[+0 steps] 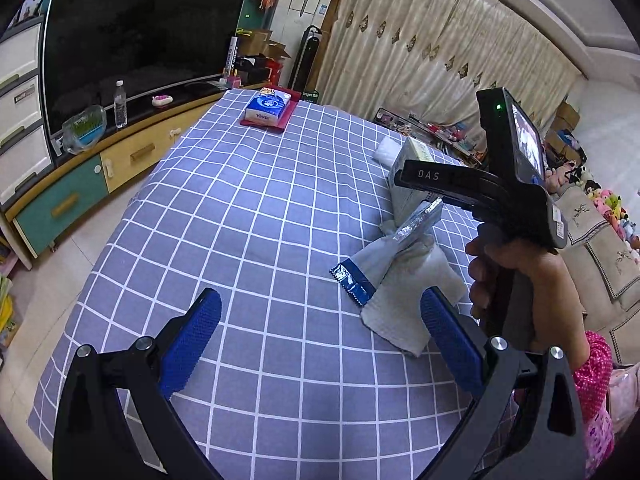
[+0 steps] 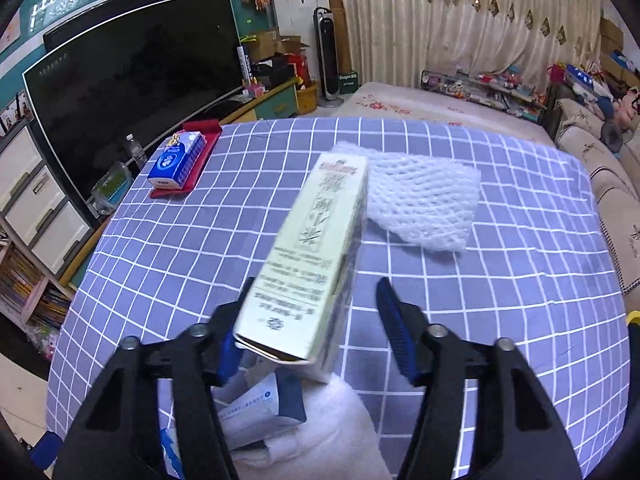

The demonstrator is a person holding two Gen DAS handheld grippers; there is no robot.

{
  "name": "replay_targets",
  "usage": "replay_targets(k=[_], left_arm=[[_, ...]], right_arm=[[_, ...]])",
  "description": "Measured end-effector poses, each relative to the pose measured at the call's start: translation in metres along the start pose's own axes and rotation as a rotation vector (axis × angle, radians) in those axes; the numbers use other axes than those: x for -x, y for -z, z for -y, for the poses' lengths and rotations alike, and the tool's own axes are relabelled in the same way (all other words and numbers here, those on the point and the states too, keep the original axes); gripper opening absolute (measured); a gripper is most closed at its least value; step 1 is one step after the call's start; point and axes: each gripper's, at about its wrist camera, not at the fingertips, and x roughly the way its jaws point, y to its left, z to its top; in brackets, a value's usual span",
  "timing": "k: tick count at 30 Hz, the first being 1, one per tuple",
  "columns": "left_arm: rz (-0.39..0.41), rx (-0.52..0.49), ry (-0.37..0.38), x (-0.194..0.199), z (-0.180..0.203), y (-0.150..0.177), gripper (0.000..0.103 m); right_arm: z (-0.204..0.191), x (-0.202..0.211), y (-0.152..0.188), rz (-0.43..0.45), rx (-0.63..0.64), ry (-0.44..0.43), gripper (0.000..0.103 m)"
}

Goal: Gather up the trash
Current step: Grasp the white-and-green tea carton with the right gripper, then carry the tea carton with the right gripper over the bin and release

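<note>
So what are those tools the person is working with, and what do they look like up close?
Each is a hand-held black plastic gripper: the left gripper and right gripper have two curved arms joined by silver bolts and tipped with blue textured pads. Seen from the side, the right one has a pistol-style handle, "DAS" lettering, a small screen and a green light. A pink patterned sleeve shows.

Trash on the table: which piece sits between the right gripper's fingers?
The tall pale-green carton, lying lengthwise between the right gripper fingers. The white foam net lies beyond it on the tablecloth, and the blue-edged wrapper sits on the paper towel.
</note>
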Motion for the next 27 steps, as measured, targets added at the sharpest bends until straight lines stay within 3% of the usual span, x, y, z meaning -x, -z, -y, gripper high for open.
replay_targets(k=[3, 11, 27], left_arm=[[-0.006, -0.006, 0.001, -0.002, 0.003, 0.001, 0.098], [-0.015, -0.009, 0.001, -0.007, 0.006, 0.002, 0.098], [-0.027, -0.048, 0.018, -0.015, 0.024, 0.008, 0.098]], right_arm=[[0.003, -0.002, 0.001, -0.005, -0.004, -0.012, 0.029], [0.016, 0.022, 0.002, 0.036, -0.020, -0.070, 0.028], [0.079, 0.118, 0.023, 0.179, -0.120, -0.152, 0.028]])
